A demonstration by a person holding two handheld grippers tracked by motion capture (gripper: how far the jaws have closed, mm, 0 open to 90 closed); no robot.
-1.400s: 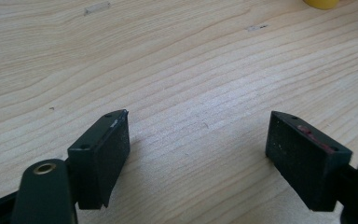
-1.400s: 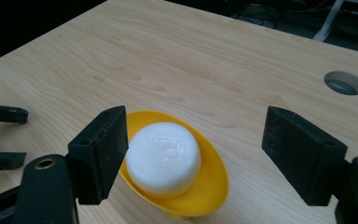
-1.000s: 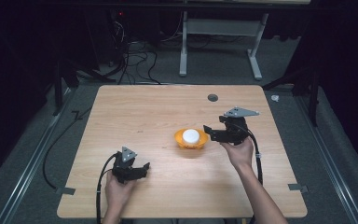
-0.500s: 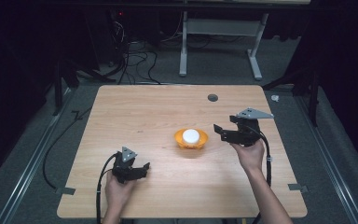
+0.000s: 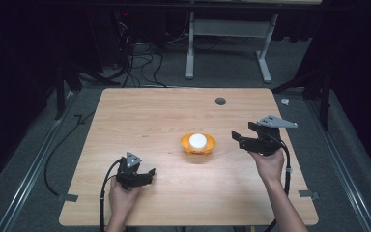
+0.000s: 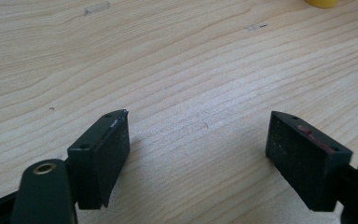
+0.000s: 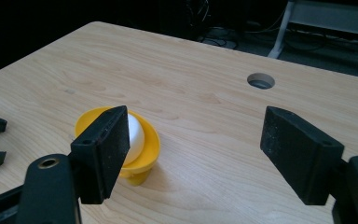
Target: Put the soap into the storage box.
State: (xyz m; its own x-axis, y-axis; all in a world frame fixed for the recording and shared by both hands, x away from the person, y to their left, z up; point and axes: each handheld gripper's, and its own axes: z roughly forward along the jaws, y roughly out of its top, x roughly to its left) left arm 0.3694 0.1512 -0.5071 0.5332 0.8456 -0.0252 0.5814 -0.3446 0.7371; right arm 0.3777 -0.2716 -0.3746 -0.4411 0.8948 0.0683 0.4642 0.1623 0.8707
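A yellow-orange bowl (image 5: 187, 143) stands mid-table with a white ball (image 5: 198, 140) in it. In the right gripper view the bowl (image 7: 148, 154) and the ball (image 7: 135, 135) lie partly behind the left jaw. My right gripper (image 5: 235, 137) hovers to the right of the bowl, apart from it. Its jaws (image 7: 193, 149) have just been closing a little and are still open, with nothing between them. My left gripper (image 5: 149, 174) rests low near the front left of the table. It stands open (image 6: 198, 149) over bare wood.
The wooden table (image 5: 140, 121) has a round cable hole (image 5: 220, 101) at the back right. Black cables trail off the front edge. Desk legs and cable bundles stand on the floor beyond the table. The bowl's edge (image 6: 321, 3) shows at the top of the left gripper view.
My right gripper has drawn away to the right from the bowl, leaving a gap. The left gripper, the bowl and the ball have stayed put.
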